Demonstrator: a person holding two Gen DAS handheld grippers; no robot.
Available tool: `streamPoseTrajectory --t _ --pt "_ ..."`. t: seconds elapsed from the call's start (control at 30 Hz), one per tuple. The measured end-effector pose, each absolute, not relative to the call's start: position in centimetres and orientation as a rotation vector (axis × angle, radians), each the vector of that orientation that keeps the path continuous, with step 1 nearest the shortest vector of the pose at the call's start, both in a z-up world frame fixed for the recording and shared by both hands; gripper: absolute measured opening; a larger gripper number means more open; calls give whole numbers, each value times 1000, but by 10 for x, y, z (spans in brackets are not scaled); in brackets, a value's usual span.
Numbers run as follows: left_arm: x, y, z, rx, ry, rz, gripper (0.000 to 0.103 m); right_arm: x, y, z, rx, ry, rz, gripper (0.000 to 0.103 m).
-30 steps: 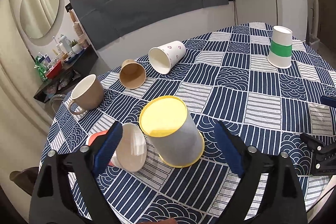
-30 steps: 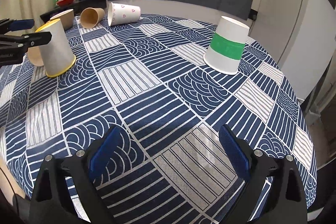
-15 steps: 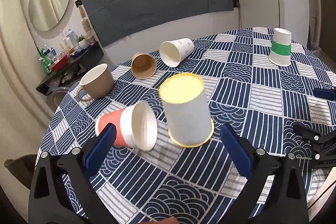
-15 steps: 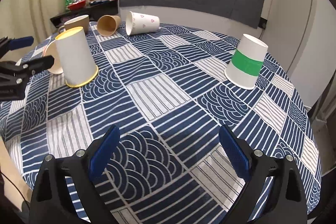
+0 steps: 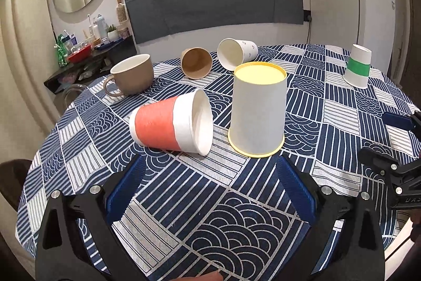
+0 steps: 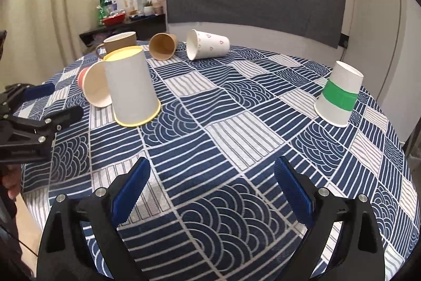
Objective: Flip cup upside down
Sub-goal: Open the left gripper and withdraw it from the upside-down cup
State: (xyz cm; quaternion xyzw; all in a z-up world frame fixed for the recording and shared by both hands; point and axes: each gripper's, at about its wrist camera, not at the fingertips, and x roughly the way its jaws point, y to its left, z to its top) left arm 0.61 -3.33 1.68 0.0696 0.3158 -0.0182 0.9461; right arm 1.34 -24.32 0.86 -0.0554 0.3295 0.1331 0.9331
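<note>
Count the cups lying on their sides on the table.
3. The red-banded cup lies beside the inverted yellow-rimmed cup; the brown paper cup and the heart-print cup lie side by side at the far edge. None seems hidden.

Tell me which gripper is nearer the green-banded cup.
Right. The right gripper hangs open over the cloth, the green-banded cup ahead to its right. The left gripper, also open, faces the yellow-rimmed cup across the table.

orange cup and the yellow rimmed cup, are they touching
Apart. The left wrist view shows tablecloth between the orange cup's mouth and the yellow-rimmed cup.
</note>
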Motion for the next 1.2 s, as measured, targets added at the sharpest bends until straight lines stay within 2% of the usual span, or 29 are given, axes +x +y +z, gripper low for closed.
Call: streamPoseTrajectory --t 0.37,1.2 --pt "4 -27 -2 129 642 -33 97 15 -239 3 -84 661 283 93" --pt "2 -26 -4 129 646 -37 97 9 -241 3 -58 639 319 93"
